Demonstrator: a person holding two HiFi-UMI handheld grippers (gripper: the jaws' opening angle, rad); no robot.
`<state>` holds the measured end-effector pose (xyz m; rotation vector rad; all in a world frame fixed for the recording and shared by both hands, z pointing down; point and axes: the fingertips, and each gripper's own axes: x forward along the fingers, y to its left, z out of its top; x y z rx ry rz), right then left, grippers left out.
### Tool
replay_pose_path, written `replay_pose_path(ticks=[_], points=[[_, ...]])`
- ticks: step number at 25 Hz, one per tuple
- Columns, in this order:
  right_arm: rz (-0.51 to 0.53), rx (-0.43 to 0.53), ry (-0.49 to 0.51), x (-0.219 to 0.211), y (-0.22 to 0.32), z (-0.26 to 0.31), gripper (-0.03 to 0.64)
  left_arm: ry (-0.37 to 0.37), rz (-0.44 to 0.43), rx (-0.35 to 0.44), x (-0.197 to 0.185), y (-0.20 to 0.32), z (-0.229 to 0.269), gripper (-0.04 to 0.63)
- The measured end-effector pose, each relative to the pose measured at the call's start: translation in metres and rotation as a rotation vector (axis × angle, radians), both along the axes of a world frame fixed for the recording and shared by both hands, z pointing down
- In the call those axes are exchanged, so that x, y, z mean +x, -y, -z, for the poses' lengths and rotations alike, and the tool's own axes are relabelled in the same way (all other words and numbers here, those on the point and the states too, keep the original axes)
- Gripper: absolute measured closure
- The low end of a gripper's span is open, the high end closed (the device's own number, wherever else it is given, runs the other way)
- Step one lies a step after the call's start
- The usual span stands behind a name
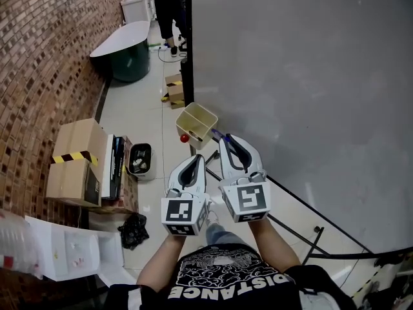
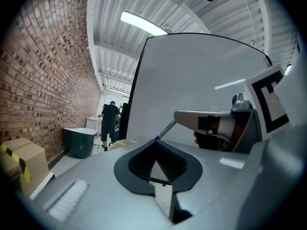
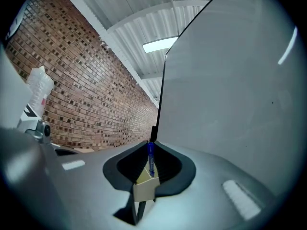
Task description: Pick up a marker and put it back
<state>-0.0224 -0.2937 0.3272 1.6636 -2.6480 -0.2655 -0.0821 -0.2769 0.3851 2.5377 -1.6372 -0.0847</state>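
Head view, right gripper [image 1: 223, 138] held forward, clamping blue marker [image 3: 150, 158], left gripper [image 1: 197, 159] beside it, closed, empty.

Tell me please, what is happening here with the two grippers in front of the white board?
A person stands at a large whiteboard with a gripper in each hand. The right gripper is shut on a blue marker, which points toward an open beige box at the board's edge. The left gripper is beside it, jaws together with nothing between them. The marker is in the gripper, not in the box.
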Motion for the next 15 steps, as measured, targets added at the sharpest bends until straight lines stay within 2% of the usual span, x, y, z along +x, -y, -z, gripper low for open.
replay_pose_path(ticks=[15], points=[[0.013,-0.061,-0.033,-0.009,0.053,-0.023,0.583,0.014,0.008,-0.015,-0.007,0.039,-0.005,0.589]])
